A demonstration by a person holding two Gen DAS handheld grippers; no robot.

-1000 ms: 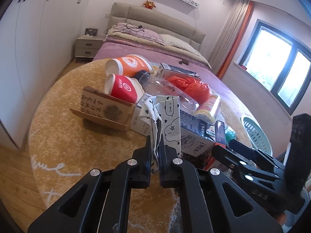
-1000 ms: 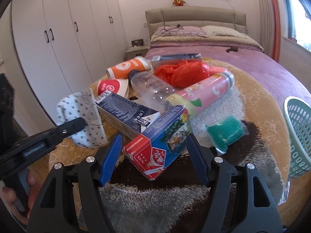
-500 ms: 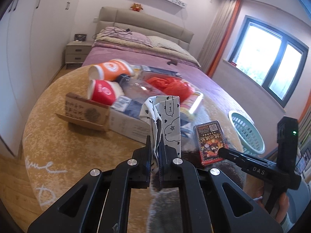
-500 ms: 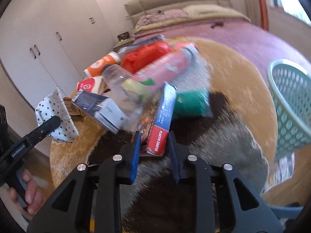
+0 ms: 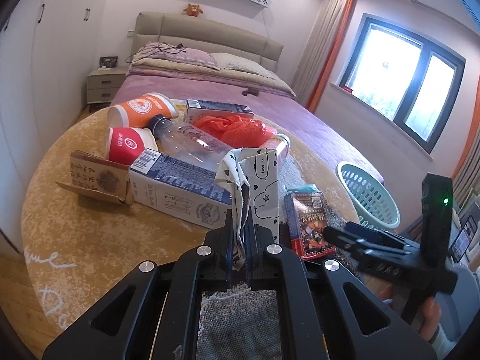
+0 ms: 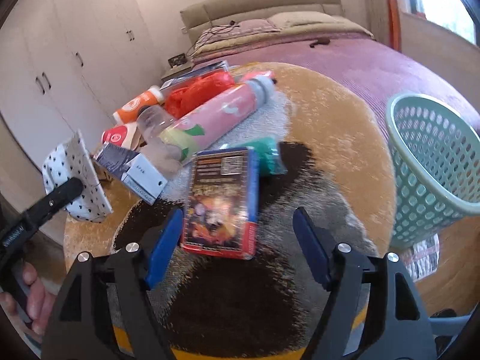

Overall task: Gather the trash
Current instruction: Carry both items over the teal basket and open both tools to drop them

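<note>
**Right gripper open around the snack box, left clamped on the paper bag: drop and snag risks**

Risks first:
- The box (image 6: 220, 202) was blurred in the right wrist view and lay between the right gripper's (image 6: 237, 241) wide-open jaws, not touching either pad as far as could be seen. It looked loose, possibly falling or sliding. If the jaws closed late or off-centre it would likely tip or skid across the rug (image 6: 336, 114).
- The box sat skewed relative to the pads, nearer the left one. An uneven close would probably twist it rather than pinch it flat.
- The left gripper (image 5: 238, 240) was shut on a thin fold of the patterned bag (image 5: 261, 186). The grip was on soft paper only, so a fast swing could tear it or let it slip out.
- The two grippers were near each other, and the left one showed at the left edge of the right wrist view. Crossing paths toward the basket (image 6: 435, 162) could make them collide.

Positions:
- The box was just ahead of the right gripper, low, on the dark patch of the rug.
- The basket stood to the right of the box, apart from it, with its rim tilted toward the camera.
- The remaining trash was piled behind the box: carton (image 6: 132, 171), pink tube (image 6: 210, 120), red plastic bag (image 6: 198, 90), bottle (image 6: 154, 121), cups (image 5: 141, 108), green packet (image 6: 267, 156).
- The bag was held upright above the rug, in front of the carton.
</note>
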